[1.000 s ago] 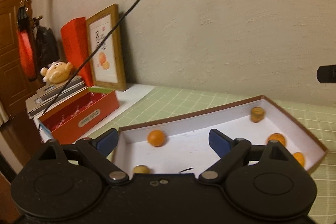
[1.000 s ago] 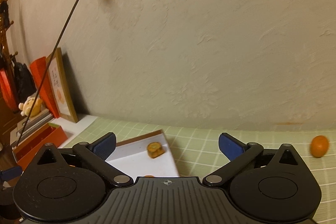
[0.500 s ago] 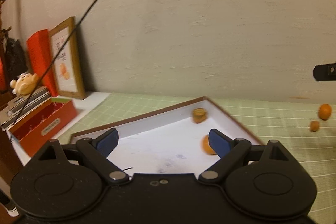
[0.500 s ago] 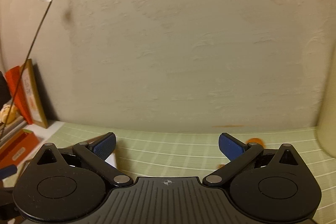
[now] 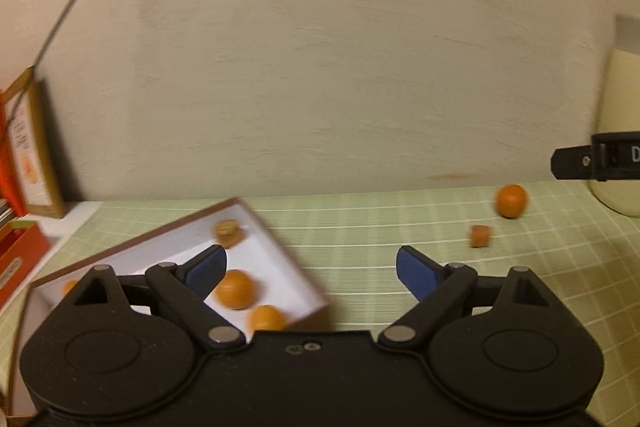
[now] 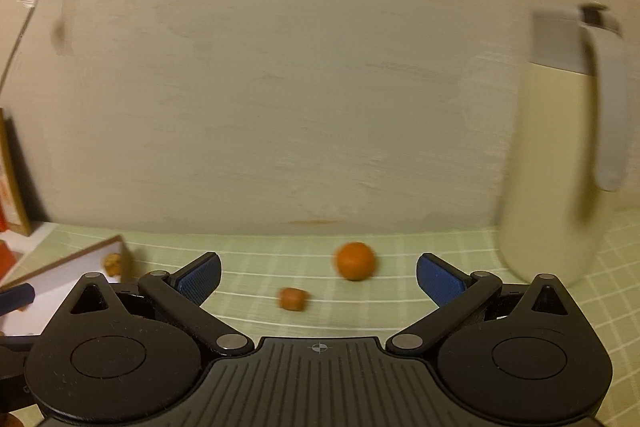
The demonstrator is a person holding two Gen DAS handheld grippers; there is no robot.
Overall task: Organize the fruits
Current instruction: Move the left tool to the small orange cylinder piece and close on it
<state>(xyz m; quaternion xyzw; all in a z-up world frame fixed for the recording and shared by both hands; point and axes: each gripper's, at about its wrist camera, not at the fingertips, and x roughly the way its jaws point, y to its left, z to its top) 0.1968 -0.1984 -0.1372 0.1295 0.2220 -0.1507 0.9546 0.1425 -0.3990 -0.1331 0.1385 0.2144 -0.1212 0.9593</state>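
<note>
Step in hand, judged: reaching for loose fruit. Right claw (image 6: 318, 273) is wide open and empty, facing the orange (image 6: 355, 261) on the surface (image 6: 400, 311). Left claw (image 5: 311, 273), open and empty, hovers by the box (image 5: 280, 255). Next: advance, straddle, close.

Ahead of your right tongs (image 6: 318, 277), which stand spread wide and empty, the green checked tabletop (image 6: 400, 307) lies open up to the wall (image 6: 320, 87). Two obstacles sit on that stretch: a round orange fruit (image 6: 355, 261) and, nearer, a small orange piece (image 6: 293, 298), apart from each other. To your right a tall cream jug (image 6: 556, 167) blocks passage. To your left the shallow white box (image 5: 280, 267) walls off the approach; its corner juts toward the open cloth.
</note>
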